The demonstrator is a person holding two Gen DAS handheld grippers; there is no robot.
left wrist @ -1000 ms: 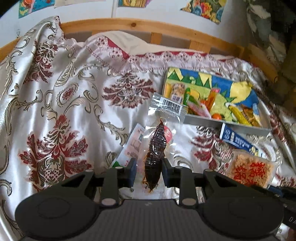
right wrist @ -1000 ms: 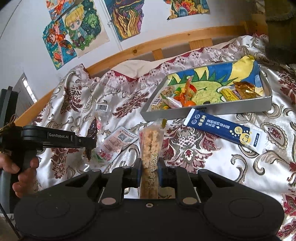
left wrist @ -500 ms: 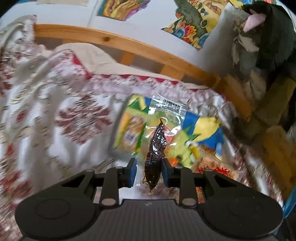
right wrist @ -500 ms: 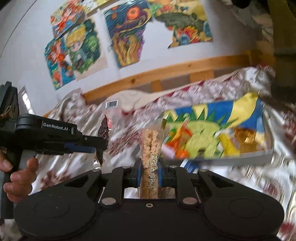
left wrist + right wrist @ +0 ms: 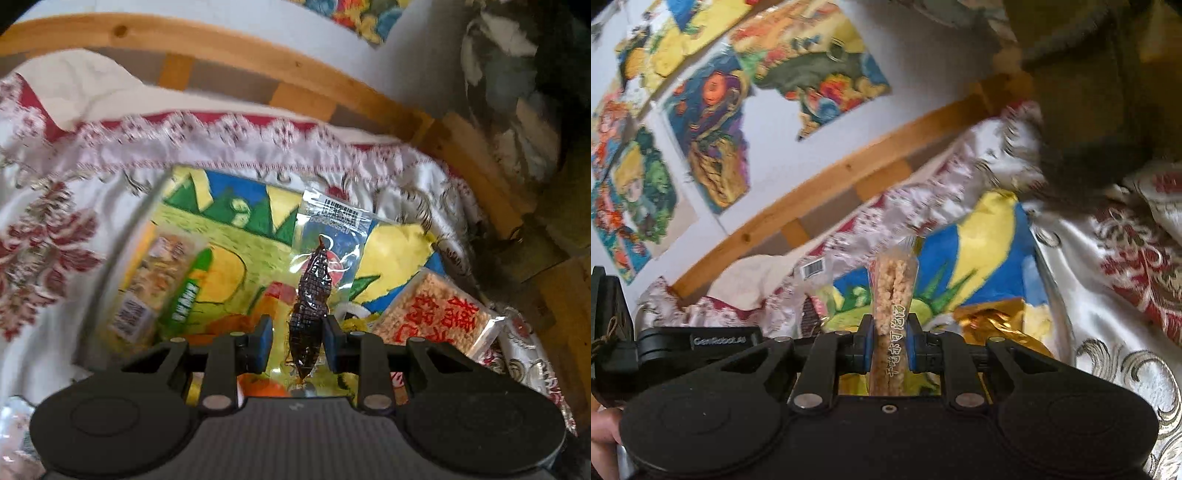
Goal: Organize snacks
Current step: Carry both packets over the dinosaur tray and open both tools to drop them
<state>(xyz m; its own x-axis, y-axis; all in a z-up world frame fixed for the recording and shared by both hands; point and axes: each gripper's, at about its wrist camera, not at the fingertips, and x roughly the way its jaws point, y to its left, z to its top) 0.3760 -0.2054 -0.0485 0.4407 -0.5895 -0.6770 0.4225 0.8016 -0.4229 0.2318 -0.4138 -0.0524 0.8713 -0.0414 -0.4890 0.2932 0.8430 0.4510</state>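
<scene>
left gripper (image 5: pixel 297 343) clamps clear packet of dark dried snack (image 5: pixel 309 306) over painted tray (image 5: pixel 155 206) | right gripper (image 5: pixel 889 345) pinches clear puffed-rice bar packet (image 5: pixel 892 291) over tray's right part | glossy floral satin cover (image 5: pixel 1108 295), wooden rail (image 5: pixel 258 55) beyond

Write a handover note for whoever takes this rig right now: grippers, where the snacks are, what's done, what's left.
Left gripper: shut on a clear packet with a dark dried snack, held above the tray.
Right gripper: shut on a puffed-rice packet, also over the tray.
Done: several snacks already lie in the tray, including a green-labelled packet and a gold wrapper.
Left: release both packets into the tray. A red-lettered rice-cake pack sits at the tray's right edge; inside or outside is unclear.
</scene>
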